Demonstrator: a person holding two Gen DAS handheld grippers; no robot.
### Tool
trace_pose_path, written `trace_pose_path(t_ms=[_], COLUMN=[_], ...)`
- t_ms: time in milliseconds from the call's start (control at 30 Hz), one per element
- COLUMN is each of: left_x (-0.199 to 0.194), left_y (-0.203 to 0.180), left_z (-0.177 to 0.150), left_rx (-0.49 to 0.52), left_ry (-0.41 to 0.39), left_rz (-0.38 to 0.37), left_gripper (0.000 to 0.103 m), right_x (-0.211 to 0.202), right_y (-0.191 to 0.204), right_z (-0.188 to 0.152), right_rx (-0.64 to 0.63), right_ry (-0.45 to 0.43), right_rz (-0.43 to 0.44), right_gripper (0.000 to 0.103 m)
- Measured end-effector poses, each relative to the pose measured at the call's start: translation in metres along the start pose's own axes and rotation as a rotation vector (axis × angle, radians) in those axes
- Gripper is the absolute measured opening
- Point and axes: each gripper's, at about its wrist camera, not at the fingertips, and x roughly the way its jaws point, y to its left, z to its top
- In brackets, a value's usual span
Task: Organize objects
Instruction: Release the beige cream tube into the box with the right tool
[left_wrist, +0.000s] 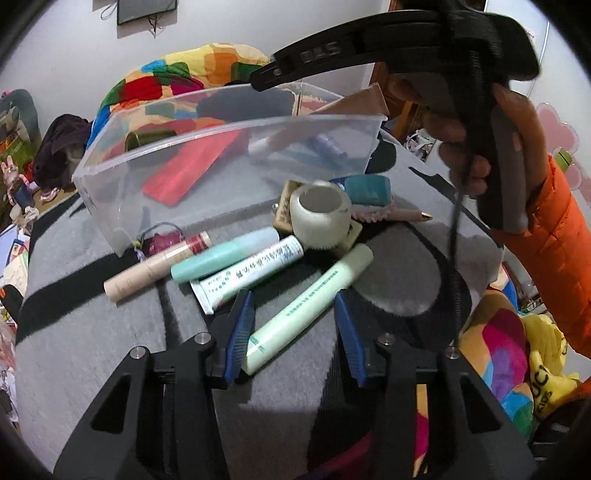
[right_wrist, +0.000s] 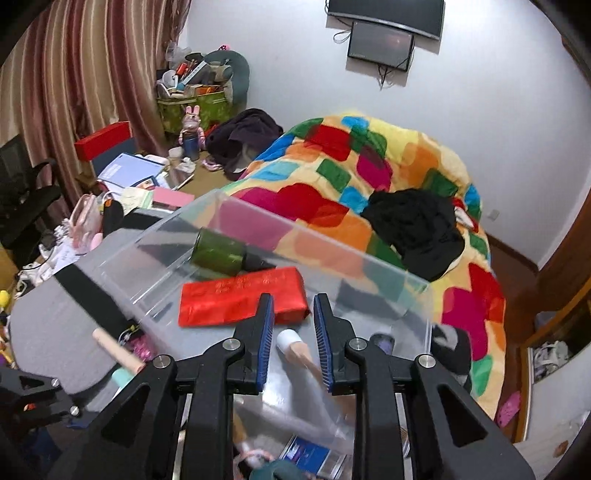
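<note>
My left gripper (left_wrist: 295, 314) fingers straddle the pale green tube (left_wrist: 306, 306), part open, not pressing it. My right gripper (right_wrist: 293, 314) fingers stand narrowly apart, empty, above the clear bin (right_wrist: 258, 229).

One clear bin (left_wrist: 229, 122) at twelve o'clock; four tubes outside it, led by a pale green tube (left_wrist: 310, 299); one tape roll (left_wrist: 320, 216); perhaps three items inside.

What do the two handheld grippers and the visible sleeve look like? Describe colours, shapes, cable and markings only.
Both the left gripper and right gripper have angular black arms with triangular cut-outs, silver screw heads and ribbed blue pads. From the left wrist view, the right gripper's body is black with embossed lettering I cannot read, a grey handle and a thin black cable. The sleeve is puffy orange.
</note>
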Motion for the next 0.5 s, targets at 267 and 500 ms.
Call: trace_pose_path(t_ms=[267, 500], left_x=[0.003, 0.004], left_y=[-0.006, -0.015], left_z=[0.001, 0.000], left_rx=[-0.005, -0.006], left_ry=[-0.007, -0.020], left_rz=[-0.001, 0.033], left_gripper=[0.044, 0.021], right_x=[-0.031, -0.057], right_y=[-0.012, -0.018], right_z=[-0.034, -0.072], right_rx=[0.060, 0.092], right_ry=[0.009, 0.026], right_rz=[0.062, 0.085], right_gripper=[0.027, 0.034])
